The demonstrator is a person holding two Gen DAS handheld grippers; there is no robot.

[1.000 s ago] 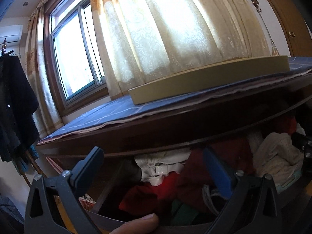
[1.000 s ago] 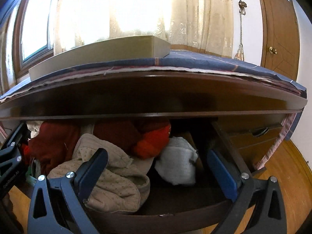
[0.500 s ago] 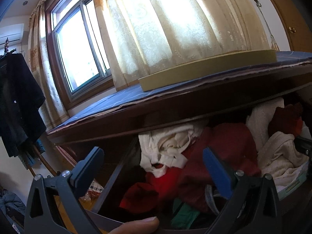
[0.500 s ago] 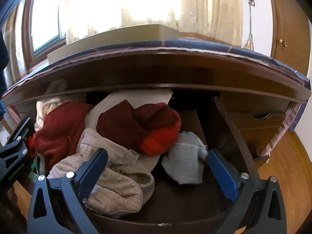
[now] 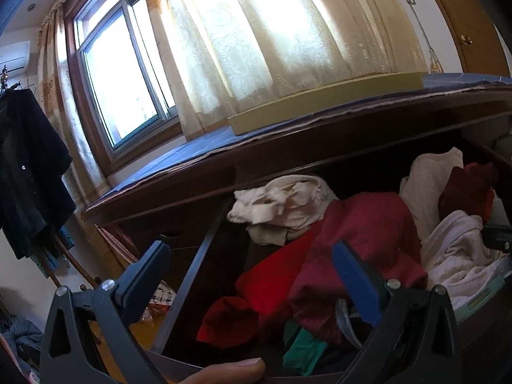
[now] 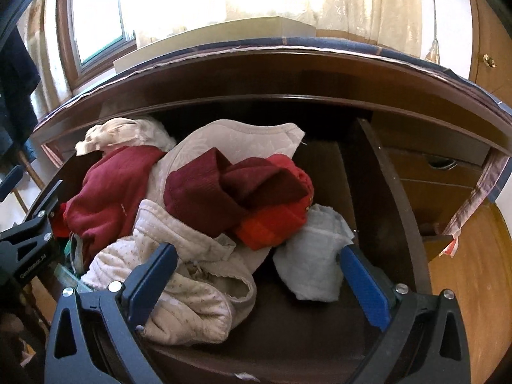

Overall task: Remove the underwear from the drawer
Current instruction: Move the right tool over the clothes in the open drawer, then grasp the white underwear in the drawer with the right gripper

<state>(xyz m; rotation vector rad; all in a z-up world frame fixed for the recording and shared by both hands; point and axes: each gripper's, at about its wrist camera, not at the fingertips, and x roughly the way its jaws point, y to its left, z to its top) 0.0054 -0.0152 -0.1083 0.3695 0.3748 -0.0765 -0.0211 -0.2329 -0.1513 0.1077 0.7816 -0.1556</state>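
Bedroom, lace curtain (image 5: 256,41) over a bright window, dark wooden dresser with a blue cloth (image 5: 198,150) and a flat pale box (image 5: 326,105) on top; the drawer (image 6: 323,336) stands open and full of jumbled clothes. Right gripper (image 6: 256,284): fingers (image 6: 361,283) spread wide, holding nothing, poised over the drawer's front edge with the cream dotted garment (image 6: 179,288) just beside the left finger and the pale blue-grey piece (image 6: 315,256) between the fingers toward the right one. Left gripper (image 5: 252,280): fingers (image 5: 353,280) also spread, empty, over the left part of the drawer above the red bundle (image 5: 256,294) and maroon garment (image 5: 361,240); a thumb (image 5: 230,369) rests at the drawer front. Behind those: a white crumpled bundle (image 5: 281,201) at the back left and a green scrap (image 5: 300,345) low at the front. Which item is the underwear I can't tell for sure; the cream dotted piece and the small pale one look likeliest. Handling, my read: all light, soft, limp knit, nothing fragile, not slippery, but it drapes and snags neighbours. Pinch a bunched fold or waistband edge on top, not a flat face. The pale piece lies apart from the pile, so it should lift clean; the cream one runs under the dark red knit (image 6: 220,192) and may drag it along.
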